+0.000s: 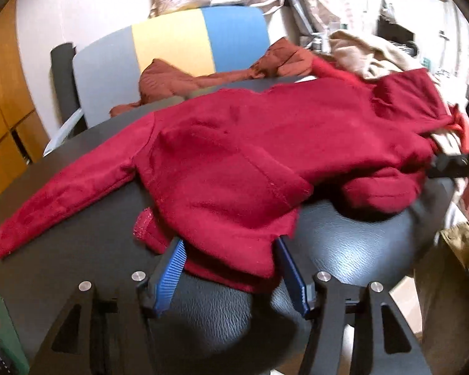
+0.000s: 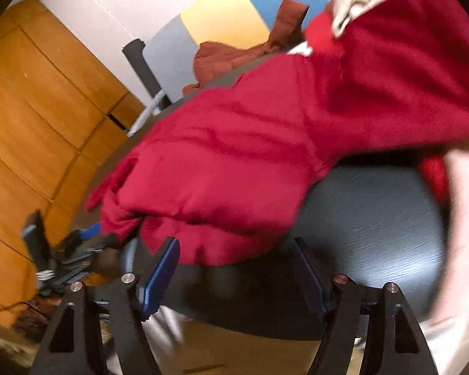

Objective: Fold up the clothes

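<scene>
A red sweatshirt (image 1: 250, 156) lies spread on a round black table (image 1: 78, 225), one sleeve stretched to the left. My left gripper (image 1: 229, 243) is open, its blue fingers either side of the garment's near hem. In the right wrist view the sweatshirt (image 2: 234, 162) is bunched at the table edge. My right gripper (image 2: 234, 247) is open, with the bunched hem between its blue fingers. The left gripper (image 2: 87, 237) shows at the left of that view, at the garment's corner.
A rust-brown garment (image 1: 209, 78) and a beige one (image 1: 369, 53) lie at the table's far side. A chair (image 1: 172, 43) with grey, yellow and blue panels stands behind. Wooden cabinets (image 2: 40, 118) are at the left.
</scene>
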Motion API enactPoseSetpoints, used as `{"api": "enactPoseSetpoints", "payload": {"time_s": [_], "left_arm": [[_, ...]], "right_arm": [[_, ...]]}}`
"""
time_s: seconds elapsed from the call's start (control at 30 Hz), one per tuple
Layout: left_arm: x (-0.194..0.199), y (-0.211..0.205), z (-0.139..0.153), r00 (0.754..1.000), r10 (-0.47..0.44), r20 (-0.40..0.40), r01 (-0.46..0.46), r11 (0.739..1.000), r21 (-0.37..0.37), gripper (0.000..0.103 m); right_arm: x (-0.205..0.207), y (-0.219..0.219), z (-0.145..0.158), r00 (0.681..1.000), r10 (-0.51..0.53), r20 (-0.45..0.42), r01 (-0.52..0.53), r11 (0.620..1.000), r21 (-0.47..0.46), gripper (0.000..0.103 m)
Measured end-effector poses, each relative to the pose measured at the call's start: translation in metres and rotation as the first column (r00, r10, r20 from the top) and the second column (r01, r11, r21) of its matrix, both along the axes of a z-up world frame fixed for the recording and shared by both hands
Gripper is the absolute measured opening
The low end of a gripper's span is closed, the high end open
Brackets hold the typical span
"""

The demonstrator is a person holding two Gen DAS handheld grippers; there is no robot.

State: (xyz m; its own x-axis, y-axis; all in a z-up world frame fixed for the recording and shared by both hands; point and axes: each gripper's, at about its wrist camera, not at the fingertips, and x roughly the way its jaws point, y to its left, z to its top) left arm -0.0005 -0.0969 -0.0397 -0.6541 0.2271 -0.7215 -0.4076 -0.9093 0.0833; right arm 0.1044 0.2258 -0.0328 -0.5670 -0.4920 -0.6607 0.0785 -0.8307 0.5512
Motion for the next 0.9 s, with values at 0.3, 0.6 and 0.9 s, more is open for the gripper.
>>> {"api": "enactPoseSetpoints", "payload": {"time_s": [0.3,0.6,0.9], "left_arm": [[-0.011,-0.028,0.0,0.97,0.242,-0.019,-0.237,0.96,0.147,0.061],[-0.038,-0.053,-0.007,0.952,0.267,0.151,-0.3,0.912,0.28,0.047],[-0.064,-0.072,0.013,0.93,0.226,0.29,-0.344,0.812,0.471,0.013]], "right_arm": [[-0.011,-0.039,-0.017,0.998,0.046,0.048,-0.036,0.982,-0.186,0.075],[-0.034,-0.054,0.024,0.994,0.064,-0.09,-0.072,0.993,-0.098,0.013],[-0.059,-0.011,0.093,0.956,-0.04,-0.29,0.025,0.998,-0.055,0.006]]}}
